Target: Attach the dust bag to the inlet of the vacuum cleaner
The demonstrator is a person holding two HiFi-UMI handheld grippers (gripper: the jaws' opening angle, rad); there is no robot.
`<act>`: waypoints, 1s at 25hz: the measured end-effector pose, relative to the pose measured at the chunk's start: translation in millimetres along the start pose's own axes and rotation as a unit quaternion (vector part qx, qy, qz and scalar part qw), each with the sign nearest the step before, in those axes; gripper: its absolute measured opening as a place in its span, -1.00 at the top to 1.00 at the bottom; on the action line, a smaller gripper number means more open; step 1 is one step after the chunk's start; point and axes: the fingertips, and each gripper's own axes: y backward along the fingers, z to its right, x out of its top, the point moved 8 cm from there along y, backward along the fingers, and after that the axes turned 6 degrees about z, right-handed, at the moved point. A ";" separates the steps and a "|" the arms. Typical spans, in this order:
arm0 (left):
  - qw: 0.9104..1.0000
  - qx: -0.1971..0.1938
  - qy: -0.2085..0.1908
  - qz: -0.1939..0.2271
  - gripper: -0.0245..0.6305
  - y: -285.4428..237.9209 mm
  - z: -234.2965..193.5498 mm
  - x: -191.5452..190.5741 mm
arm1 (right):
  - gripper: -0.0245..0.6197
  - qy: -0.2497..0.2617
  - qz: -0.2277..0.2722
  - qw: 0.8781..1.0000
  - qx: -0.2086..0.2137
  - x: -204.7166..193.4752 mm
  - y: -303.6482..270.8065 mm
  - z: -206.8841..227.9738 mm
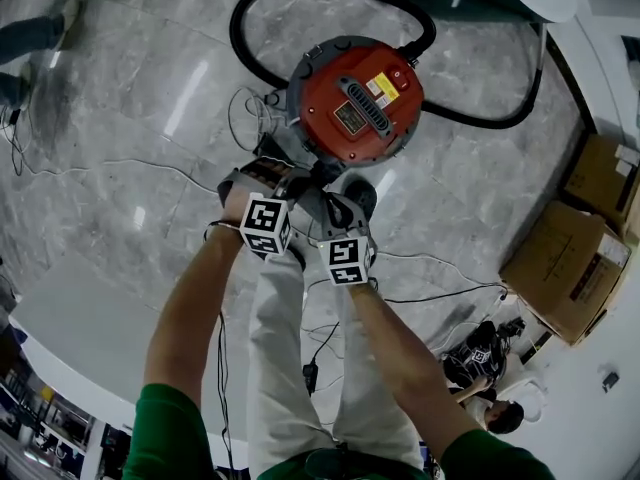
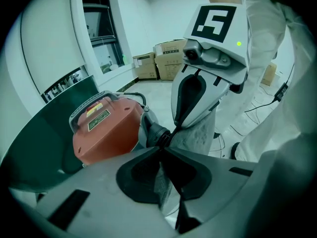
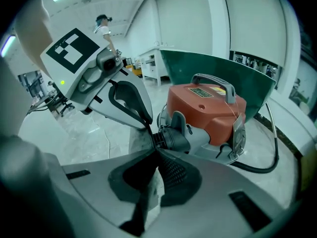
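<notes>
1. Head view: the left gripper [image 1: 274, 171] and right gripper [image 1: 326, 184] crowd together at the near side of the vacuum cleaner [image 1: 355, 98], which stands on the floor. They cover the joint, so the person may be aiming half blind. A hard push could also slide the cleaner away.

2. Left gripper view: the jaws are clamped on the grey dust bag [image 2: 195, 135], whose mouth sits right at the black inlet [image 2: 157, 134]. The grip is only on a pinch of fabric, so it might slip out or the cloth might tear.

3. Right gripper view: these jaws are also closed tight on the bag, just beside the ribbed inlet. With both tips so close, they could knock together. If one pulls harder than the other, the opening may go on crooked or only halfway.
</notes>
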 end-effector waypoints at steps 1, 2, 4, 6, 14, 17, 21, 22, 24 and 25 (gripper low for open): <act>1.000 0.007 0.006 0.002 0.85 1.3 -0.8 -1.4 | 0.87 0.003 0.001 1.000 -0.002 2.4 -0.9 0.7; 1.000 0.016 0.017 0.004 0.85 3.3 -1.8 -4.3 | 0.87 0.011 0.002 1.000 -0.002 6.2 -2.5 1.6; 0.999 0.029 0.038 0.005 0.85 6.0 -4.0 -10.8 | 0.86 0.036 0.004 0.999 0.007 13.9 -6.5 3.5; 0.999 0.028 0.040 0.004 0.85 4.0 -5.8 -11.7 | 0.86 0.047 0.003 0.999 0.018 14.6 -6.1 4.5; 0.998 0.038 0.045 0.007 0.83 -5.0 -19.7 -5.9 | 0.86 0.017 0.005 1.000 0.002 18.0 -8.6 18.9; 0.998 0.034 0.048 0.002 0.83 -9.6 -27.5 -2.2 | 0.86 0.026 0.004 0.999 0.020 21.0 -7.7 27.5; 0.999 0.035 0.038 0.001 0.83 -16.7 -35.7 7.4 | 0.86 -0.007 -0.001 1.000 0.004 15.1 -7.1 37.7; 0.997 0.047 0.054 0.002 0.82 -15.3 -37.5 4.3 | 0.86 -0.001 0.000 1.000 0.004 19.8 -10.1 39.2; 0.995 0.062 0.080 0.000 0.83 -14.1 -40.9 -1.3 | 0.86 0.018 0.003 1.000 0.016 29.8 -14.1 41.9; 0.995 0.061 0.078 -0.004 0.83 -15.5 -43.5 -0.2 | 0.86 0.020 0.004 1.000 0.023 31.4 -13.9 44.5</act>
